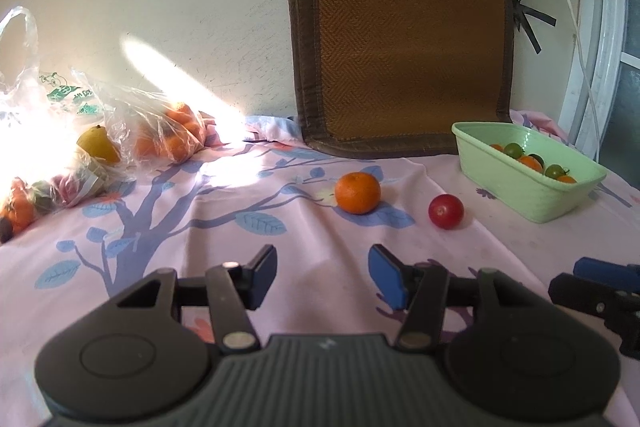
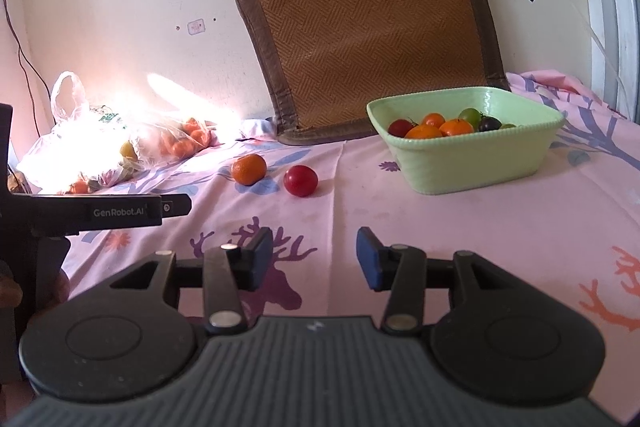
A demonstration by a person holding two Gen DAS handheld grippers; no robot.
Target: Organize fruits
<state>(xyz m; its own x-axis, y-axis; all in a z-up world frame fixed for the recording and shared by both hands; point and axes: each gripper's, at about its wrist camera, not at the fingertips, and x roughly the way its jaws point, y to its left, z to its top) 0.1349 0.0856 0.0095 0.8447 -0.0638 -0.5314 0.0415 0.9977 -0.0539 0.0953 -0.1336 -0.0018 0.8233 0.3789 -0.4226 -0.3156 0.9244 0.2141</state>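
Observation:
A mandarin (image 1: 357, 193) (image 2: 248, 169) and a red tomato (image 1: 445, 211) (image 2: 300, 180) lie side by side on the pink printed cloth. A pale green basin (image 1: 520, 187) (image 2: 472, 163) to their right holds several oranges and red, green and dark tomatoes. My left gripper (image 1: 322, 277) hovers over the cloth short of the mandarin, open, nothing between its blue pads. My right gripper (image 2: 313, 259) is open too, empty, short of the tomato and the basin. The left gripper's body (image 2: 100, 213) shows at the left edge of the right wrist view.
Clear plastic bags (image 1: 80, 131) (image 2: 100, 147) with mandarins, a pear and other fruit lie at the back left in bright sunlight. A brown woven mat (image 1: 400, 43) (image 2: 368, 27) leans on the wall behind the basin. A window frame (image 1: 612, 27) and cables are at right.

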